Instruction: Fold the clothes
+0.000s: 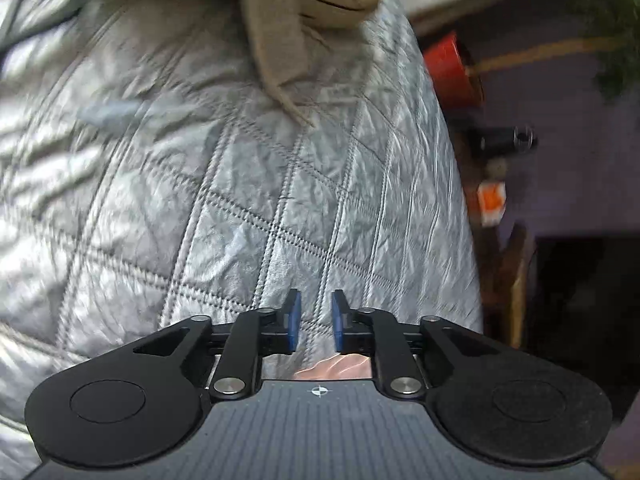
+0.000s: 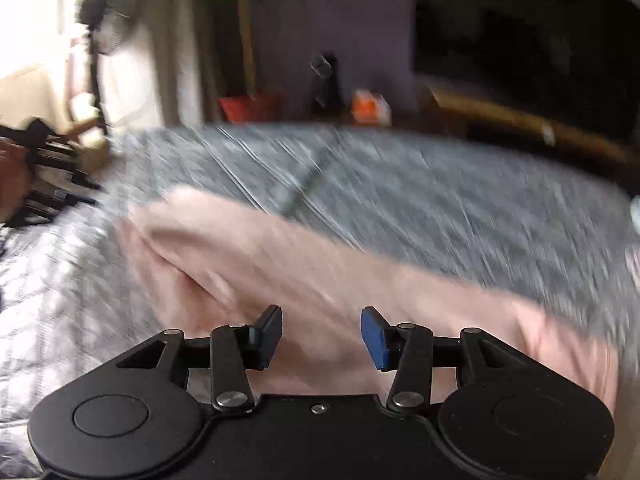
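The left tool (image 1: pixel 316 320) is released, a narrow gap between its blue pads and nothing in it; only a sliver of pink cloth shows close under its base. Past it spreads the grey quilted bedspread (image 1: pixel 224 184), and at the far top lies a beige garment (image 1: pixel 312 4), blurred. The right tool (image 2: pixel 320 336) is also released, pads (image 2: pixel 376 340) wide apart over the pink garment (image 2: pixel 304 276), which lies folded in a long band across the bed without touching them. Beyond the bed stand a red pot (image 2: pixel 250 106) with a plant, an orange-and-white box (image 2: pixel 370 108) and a dark screen (image 2: pixel 528 40).
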Demonstrator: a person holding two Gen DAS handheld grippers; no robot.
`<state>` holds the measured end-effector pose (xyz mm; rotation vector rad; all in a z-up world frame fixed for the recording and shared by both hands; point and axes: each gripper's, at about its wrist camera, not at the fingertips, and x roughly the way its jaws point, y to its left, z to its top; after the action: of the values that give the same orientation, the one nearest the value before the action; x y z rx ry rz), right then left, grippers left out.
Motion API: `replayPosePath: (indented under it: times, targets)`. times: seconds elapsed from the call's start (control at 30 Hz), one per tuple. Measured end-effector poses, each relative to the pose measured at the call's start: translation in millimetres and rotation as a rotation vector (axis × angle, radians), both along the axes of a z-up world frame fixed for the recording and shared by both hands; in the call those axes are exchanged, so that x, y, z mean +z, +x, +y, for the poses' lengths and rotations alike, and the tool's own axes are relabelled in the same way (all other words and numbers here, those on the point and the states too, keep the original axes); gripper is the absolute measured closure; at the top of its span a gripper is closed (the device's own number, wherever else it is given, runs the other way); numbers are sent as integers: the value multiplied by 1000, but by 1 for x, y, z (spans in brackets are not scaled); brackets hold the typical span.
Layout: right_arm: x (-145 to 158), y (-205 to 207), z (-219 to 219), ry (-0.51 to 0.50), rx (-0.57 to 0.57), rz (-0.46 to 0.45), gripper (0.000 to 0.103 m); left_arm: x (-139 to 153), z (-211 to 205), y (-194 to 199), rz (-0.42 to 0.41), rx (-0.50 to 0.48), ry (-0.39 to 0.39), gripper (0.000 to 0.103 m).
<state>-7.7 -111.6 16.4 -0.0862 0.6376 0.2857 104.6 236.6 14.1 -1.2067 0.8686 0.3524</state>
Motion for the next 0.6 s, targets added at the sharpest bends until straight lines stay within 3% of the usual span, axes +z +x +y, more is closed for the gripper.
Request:
replayPosePath:
  times: [0.1,0.17,0.23,0.4,0.6]
  targets:
    - [9,5,36,-34,123,-17,60,14,2,3,-5,-42,75,72]
    - [13,16,63,-45,199,-19,60,19,9,-3,-17,-23,78,60]
    - [16,33,89,-71,251,-22,60,24,18,-8,-29,1,77,55]
    - [9,76,146,-184,356,-5,60,24,41,-22,-38,29,34,55]
    - [-13,99,190,-333,433,19,63,30,59,-28,-66,34,2,54]
